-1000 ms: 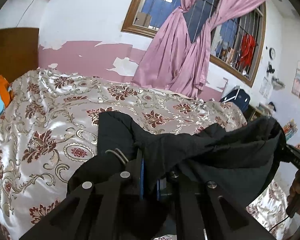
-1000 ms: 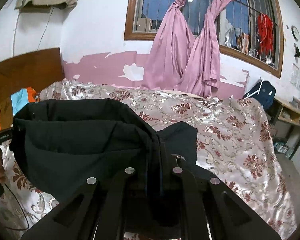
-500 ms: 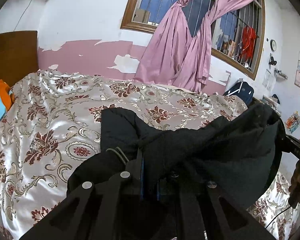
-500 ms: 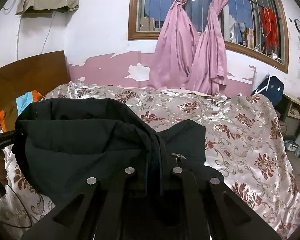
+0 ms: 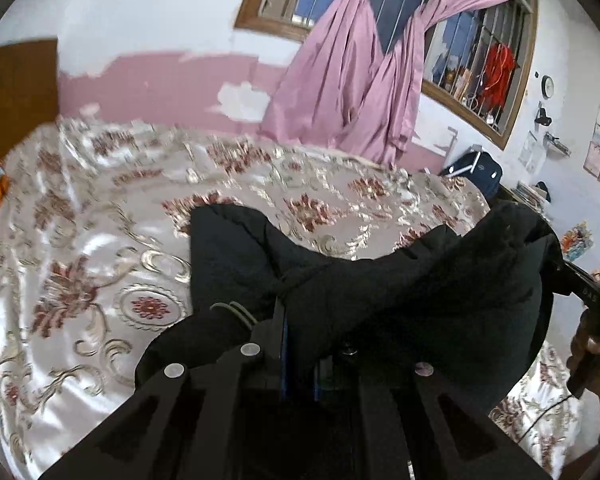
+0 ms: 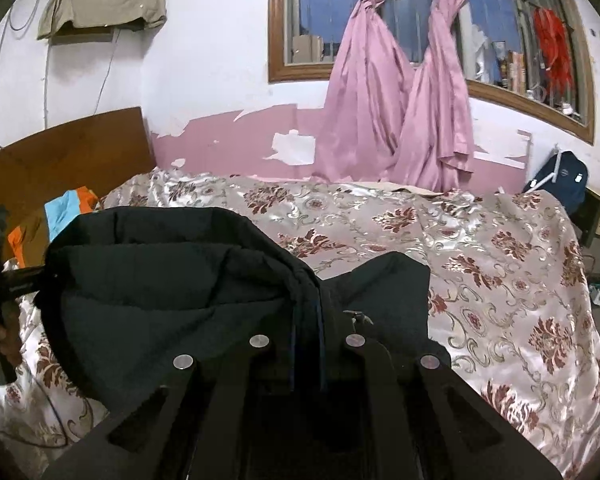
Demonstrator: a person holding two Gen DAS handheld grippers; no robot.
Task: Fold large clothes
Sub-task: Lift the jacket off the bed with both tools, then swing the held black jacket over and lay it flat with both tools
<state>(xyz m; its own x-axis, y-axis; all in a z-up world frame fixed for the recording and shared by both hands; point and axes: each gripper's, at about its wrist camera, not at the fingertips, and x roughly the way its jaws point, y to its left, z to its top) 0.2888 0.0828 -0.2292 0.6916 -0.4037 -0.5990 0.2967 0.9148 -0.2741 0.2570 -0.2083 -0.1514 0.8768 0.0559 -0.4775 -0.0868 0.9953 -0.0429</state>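
A large black garment [image 5: 412, 296] hangs stretched between my two grippers above the floral bedspread [image 5: 80, 248]. My left gripper [image 5: 296, 312] is shut on one bunched edge of it, and a drawstring loop [image 5: 236, 312] lies just left of the fingers. In the right wrist view the same black garment [image 6: 160, 280] spreads to the left, with my right gripper [image 6: 308, 308] shut on its other edge. A loose flap [image 6: 392, 292] droops onto the bed on the right. Each view shows the other gripper and a hand at its edge.
The bed [image 6: 500, 280] fills the middle, with a wooden headboard [image 6: 64, 152] on the left. Orange and blue clothes [image 6: 60, 216] lie near the headboard. Pink curtains [image 6: 400, 104] hang at the barred window. A dark blue backpack [image 6: 560, 176] stands by a shelf at the right.
Both grippers have moved forward over the bed and tipped slightly down, carrying the black garment with them. The grips have not changed.
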